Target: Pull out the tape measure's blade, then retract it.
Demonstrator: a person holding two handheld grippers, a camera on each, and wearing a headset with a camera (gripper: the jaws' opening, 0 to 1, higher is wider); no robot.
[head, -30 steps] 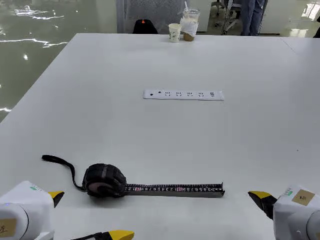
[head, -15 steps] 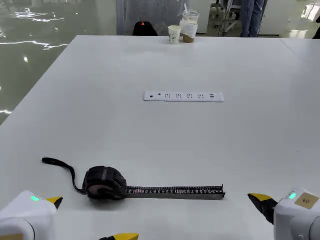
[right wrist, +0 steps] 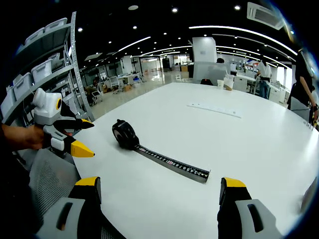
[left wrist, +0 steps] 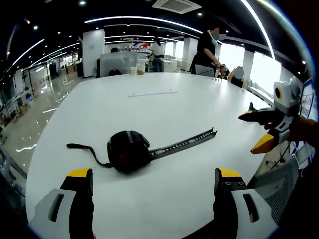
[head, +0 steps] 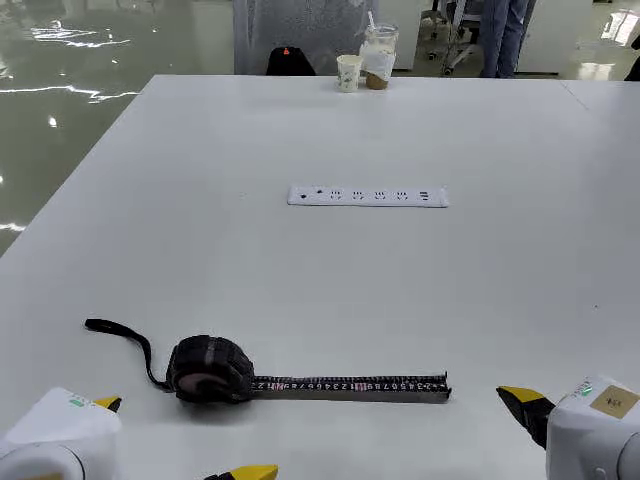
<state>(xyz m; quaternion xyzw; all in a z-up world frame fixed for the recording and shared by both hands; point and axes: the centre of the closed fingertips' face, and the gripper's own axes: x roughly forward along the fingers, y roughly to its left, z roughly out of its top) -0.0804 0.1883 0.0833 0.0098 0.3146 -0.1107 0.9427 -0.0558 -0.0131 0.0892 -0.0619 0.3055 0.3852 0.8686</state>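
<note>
A black tape measure (head: pixel 208 369) lies on the white table (head: pixel 320 270), its blade (head: pixel 350 386) pulled out to the right and flat on the surface; a black wrist strap (head: pixel 120 335) trails left. The case (left wrist: pixel 128 151) and blade (left wrist: pixel 184 143) lie ahead of my left gripper (left wrist: pixel 152 180), which is open and holds nothing. My right gripper (right wrist: pixel 159 190) is open too, just short of the blade tip (right wrist: pixel 202 176), with the case (right wrist: pixel 124 134) farther off. In the head view both grippers sit at the near table edge, left (head: pixel 175 440) and right (head: pixel 525 408), apart from the tape.
A white power strip (head: pixel 367 195) lies mid-table. Cups (head: pixel 362 62) stand at the far edge by a chair. People stand beyond the table (left wrist: pixel 207 47). Shelving with bins (right wrist: pixel 45 64) rises to the left in the right gripper view.
The tape measure has not moved. The left gripper has drawn back toward the near edge and shows less in the head view; the head camera has shifted slightly.
</note>
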